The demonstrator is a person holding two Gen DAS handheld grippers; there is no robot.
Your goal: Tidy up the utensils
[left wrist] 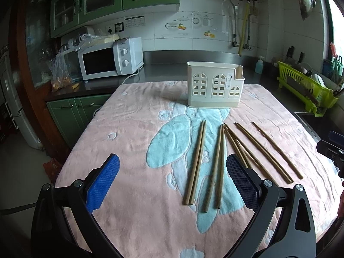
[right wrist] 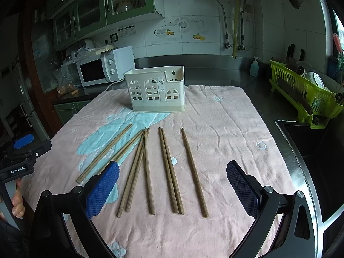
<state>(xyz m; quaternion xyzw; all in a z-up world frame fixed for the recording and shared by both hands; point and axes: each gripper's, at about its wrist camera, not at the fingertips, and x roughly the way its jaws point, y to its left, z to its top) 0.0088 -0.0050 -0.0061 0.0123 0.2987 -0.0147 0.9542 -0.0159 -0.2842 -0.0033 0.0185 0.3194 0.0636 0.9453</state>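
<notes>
The cream utensil holder stands upright on the pink towel, nothing visible inside. Wooden chopsticks lie loose before it. Left tool and right tool gape, holding nothing.

Chopsticks lie on the towel before the holder, microwave behind

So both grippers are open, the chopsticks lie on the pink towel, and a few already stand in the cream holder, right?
Not quite: the cream holder looks empty in the right wrist view. All chopsticks lie on the pink towel; left gripper and right gripper are open.
</notes>
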